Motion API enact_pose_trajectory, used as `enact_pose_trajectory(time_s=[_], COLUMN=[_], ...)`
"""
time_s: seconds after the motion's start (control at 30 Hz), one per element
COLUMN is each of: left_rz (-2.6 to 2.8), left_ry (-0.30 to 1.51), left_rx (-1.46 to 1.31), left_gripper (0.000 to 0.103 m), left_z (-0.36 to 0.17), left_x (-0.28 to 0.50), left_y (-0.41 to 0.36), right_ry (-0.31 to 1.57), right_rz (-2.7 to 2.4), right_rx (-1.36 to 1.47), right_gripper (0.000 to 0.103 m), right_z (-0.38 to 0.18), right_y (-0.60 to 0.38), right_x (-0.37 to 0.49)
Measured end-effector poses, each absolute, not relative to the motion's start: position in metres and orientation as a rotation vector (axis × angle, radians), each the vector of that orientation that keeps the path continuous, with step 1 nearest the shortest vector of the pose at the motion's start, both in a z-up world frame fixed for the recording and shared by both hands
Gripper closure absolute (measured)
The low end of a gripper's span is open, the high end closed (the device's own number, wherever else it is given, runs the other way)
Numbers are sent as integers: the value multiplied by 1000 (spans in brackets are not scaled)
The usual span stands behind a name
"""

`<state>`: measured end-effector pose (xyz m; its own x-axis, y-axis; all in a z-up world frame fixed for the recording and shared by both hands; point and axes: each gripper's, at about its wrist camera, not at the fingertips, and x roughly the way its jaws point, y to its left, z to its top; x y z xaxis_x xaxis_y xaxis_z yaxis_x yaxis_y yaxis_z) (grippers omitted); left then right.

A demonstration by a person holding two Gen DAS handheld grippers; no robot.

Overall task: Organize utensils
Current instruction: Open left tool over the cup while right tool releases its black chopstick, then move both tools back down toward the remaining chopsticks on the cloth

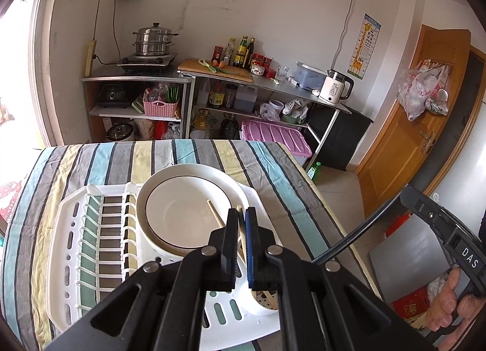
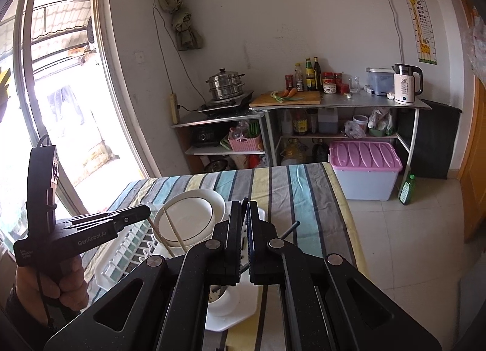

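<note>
With the left hand-held gripper [image 1: 242,223] clamped on two chopsticks [image 1: 216,218] above the white cup [image 1: 258,302] in the rack [image 1: 70,260], and the right hand-held gripper [image 2: 245,223] pinching a dark utensil [image 2: 290,229], either could slip and miss.

right tool [image 2: 245,209] clamping dark utensil [image 2: 290,228]

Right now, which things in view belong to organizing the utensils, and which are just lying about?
Job: chopstick in the jaws of the left gripper; second chopstick in the bowl; dark utensil at the right gripper; utensil cup; dish rack.
Lying about: kettle; steamer pot; cutting board; pink-lidded bin.
</note>
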<state>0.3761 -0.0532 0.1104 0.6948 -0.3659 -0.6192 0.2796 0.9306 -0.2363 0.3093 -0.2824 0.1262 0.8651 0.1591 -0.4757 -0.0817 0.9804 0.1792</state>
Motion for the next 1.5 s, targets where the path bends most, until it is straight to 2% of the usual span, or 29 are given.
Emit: enact_pose_trajectory(time_s=[0.5, 0.63, 0.73, 1.1, 1.5], left_rz=[-296, -285, -282, -274, -275], left_ry=[724, 707, 684, 574, 572], left_rx=[-127, -124, -124, -76, -36], left_gripper=[94, 93, 87, 84, 84], left_z=[97, 100, 105, 116, 78], left_x=[375, 368, 359, 274, 172], left_y=[-39, -36, -31, -11, 4], right_ry=[563, 547, 533, 467, 472], right_rz=[98, 98, 99, 167, 226], right_rx=[167, 164, 163, 134, 124], right_gripper=[99, 90, 89, 89, 89], right_z=[116, 120, 123, 123, 91], right_y=[-304, -305, -306, -282, -263], right_x=[309, 300, 292, 221, 141])
